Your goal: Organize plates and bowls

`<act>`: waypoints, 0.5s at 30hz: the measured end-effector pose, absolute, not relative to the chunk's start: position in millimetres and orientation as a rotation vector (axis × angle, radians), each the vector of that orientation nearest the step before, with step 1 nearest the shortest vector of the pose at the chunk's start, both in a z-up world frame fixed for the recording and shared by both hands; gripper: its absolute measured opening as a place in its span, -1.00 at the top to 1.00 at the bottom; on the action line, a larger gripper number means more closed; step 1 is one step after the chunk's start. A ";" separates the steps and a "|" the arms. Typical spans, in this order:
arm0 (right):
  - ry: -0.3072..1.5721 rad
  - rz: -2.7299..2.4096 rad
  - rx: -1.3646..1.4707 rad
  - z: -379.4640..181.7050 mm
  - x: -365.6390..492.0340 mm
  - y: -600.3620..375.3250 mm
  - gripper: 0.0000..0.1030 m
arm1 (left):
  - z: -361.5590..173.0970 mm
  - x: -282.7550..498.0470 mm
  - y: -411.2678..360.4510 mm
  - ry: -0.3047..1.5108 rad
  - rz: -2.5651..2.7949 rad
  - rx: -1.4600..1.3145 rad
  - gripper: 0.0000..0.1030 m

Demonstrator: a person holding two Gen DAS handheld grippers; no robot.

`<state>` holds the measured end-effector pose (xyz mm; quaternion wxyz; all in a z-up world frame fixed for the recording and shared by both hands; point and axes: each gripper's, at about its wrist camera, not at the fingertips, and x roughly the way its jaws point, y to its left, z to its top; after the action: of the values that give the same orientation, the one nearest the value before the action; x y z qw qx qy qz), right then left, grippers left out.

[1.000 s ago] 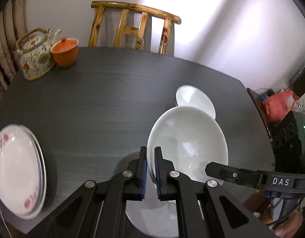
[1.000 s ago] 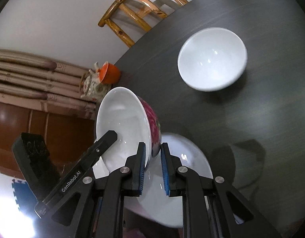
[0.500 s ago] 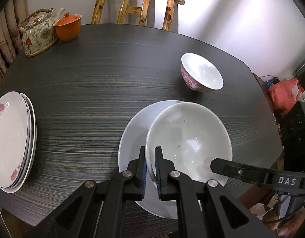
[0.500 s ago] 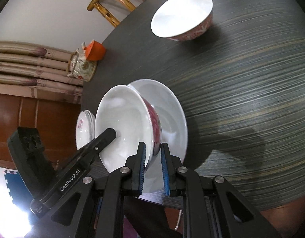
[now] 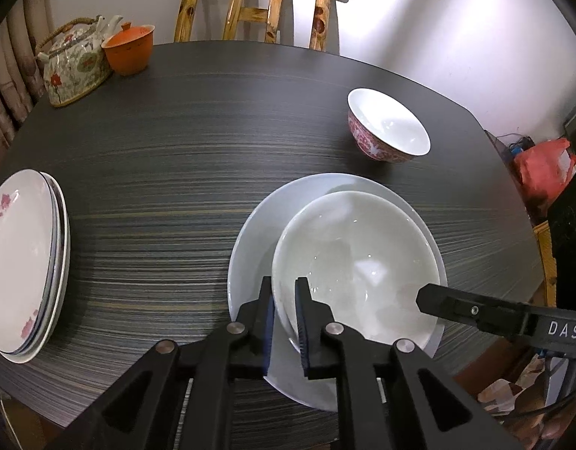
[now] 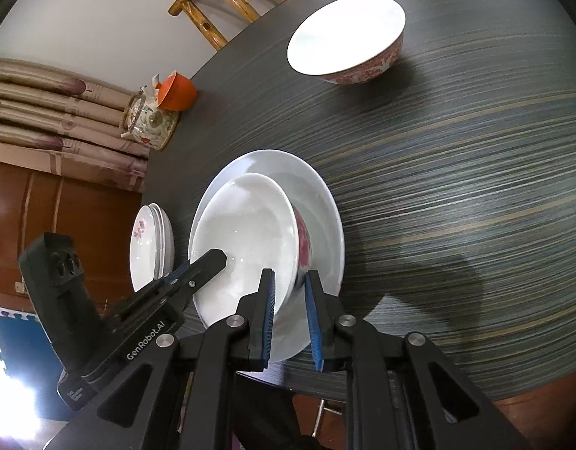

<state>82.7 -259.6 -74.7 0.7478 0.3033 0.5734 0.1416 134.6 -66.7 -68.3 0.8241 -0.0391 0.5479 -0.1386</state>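
Note:
A large bowl [image 5: 357, 266], white inside and red-patterned outside, rests on a white plate [image 5: 258, 247] near the table's front edge. My left gripper [image 5: 285, 292] straddles the bowl's left rim with its jaws slightly apart. My right gripper [image 6: 289, 285] straddles the opposite rim of the bowl [image 6: 250, 236], its jaws also slightly apart. The plate [image 6: 321, 202] lies under the bowl. A second red-patterned bowl [image 5: 387, 127] stands farther back on the right; it also shows in the right wrist view [image 6: 346, 35].
A stack of flowered plates [image 5: 23, 266] lies at the table's left edge, and also shows in the right wrist view [image 6: 149, 247]. A floral teapot [image 5: 72, 62] and an orange lidded cup [image 5: 129, 47] stand at the back left. A wooden chair [image 5: 258, 3] is behind the dark table [image 5: 175, 142].
Both grippers lowered the large bowl onto the white plate. The jaws of both grippers have since opened a little around its rim.

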 end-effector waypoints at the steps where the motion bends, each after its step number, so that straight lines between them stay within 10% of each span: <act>1: 1.253 0.309 0.657 -74.6 83.2 -259.1 0.66 | -67.8 134.5 -67.3 1.163 -0.293 -0.081 0.80; 15: 1.184 0.329 0.711 -64.6 70.7 -273.9 0.65 | -40.2 122.4 -72.2 1.079 -0.268 -0.015 0.63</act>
<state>70.7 -273.9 -64.6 0.7585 0.3262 0.5436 0.1512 122.4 -72.2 -40.2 0.8493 -0.0071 0.5123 -0.1273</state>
